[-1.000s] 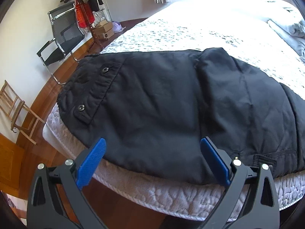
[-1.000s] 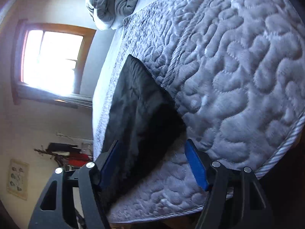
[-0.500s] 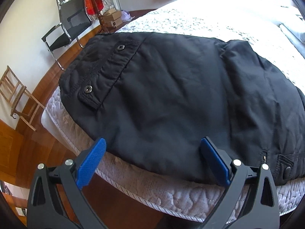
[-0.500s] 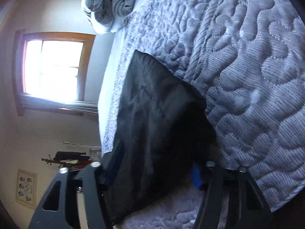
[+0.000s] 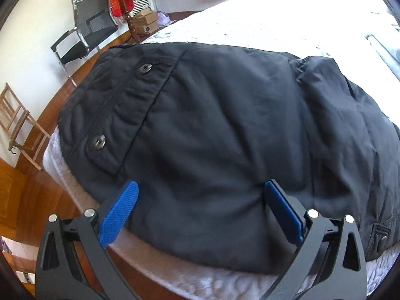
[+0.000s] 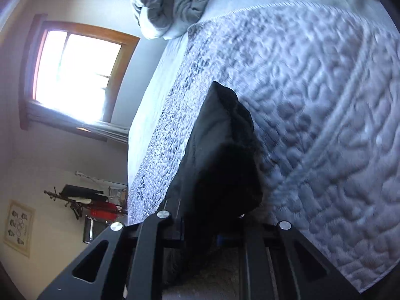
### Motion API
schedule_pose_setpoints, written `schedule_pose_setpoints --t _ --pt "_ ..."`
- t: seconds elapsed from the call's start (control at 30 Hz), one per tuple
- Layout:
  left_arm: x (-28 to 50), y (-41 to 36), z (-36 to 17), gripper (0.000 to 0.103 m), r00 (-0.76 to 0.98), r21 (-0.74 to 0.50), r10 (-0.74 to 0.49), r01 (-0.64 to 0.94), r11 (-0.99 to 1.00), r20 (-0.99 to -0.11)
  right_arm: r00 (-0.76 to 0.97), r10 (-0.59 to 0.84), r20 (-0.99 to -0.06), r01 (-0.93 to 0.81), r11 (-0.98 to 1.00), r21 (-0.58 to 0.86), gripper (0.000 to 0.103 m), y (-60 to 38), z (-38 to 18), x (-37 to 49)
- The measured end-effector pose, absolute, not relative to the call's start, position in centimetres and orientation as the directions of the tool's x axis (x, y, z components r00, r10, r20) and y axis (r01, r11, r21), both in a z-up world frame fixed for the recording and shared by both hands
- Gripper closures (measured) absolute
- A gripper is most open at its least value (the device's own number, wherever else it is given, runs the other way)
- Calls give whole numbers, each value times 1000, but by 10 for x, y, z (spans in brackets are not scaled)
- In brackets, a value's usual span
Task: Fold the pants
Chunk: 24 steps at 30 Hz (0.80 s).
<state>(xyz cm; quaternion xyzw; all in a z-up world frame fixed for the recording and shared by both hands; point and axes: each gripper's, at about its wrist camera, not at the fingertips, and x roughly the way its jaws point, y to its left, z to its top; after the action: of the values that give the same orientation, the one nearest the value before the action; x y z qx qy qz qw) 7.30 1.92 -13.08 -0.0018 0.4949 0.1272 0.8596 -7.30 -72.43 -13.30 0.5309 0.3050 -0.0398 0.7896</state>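
Black pants (image 5: 225, 112) lie spread across the near edge of a white quilted bed (image 5: 225, 282), waistband and two snap buttons at the left. My left gripper (image 5: 200, 185) is open, its blue pads (image 5: 120, 210) straddling the pants' near edge without pinching it. In the right wrist view, my right gripper (image 6: 207, 227) is closing its jaws on a bunched end of the pants (image 6: 220, 150). That fabric is raised off the quilt (image 6: 312, 100), and it hides the pads.
A black mesh chair (image 5: 92, 22), cardboard boxes (image 5: 145, 22) and a wooden folding rack (image 5: 20, 125) stand on the wood floor (image 5: 25, 200) left of the bed. A grey duvet (image 6: 172, 2) is heaped at the bed's far end, near a bright window (image 6: 75, 75).
The left gripper came down and closer to the pants, still open. The right gripper's jaws closed from wide apart onto the pants' end and lifted it off the quilt.
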Motion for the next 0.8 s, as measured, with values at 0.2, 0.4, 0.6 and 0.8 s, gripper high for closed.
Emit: schedule_pose_setpoints --t 0.2,0.4,0.6,0.8 --pt "87 -19 -137 2 507 98 170 -165 981 -845 793 192 -577 438 477 762 87 -748 -126 -98" --pt "97 -59 -141 2 532 100 136 -95 990 -836 715 114 -690 566 485 667 87 -770 -153 -133" --pt "93 -49 -134 3 530 63 97 -82 995 -842 706 101 -701 593 456 664 87 -765 -181 -153" --pt "74 -46 -104 3 579 2 63 -105 994 -813 712 99 -695 591 451 669 75 -764 -177 -150"
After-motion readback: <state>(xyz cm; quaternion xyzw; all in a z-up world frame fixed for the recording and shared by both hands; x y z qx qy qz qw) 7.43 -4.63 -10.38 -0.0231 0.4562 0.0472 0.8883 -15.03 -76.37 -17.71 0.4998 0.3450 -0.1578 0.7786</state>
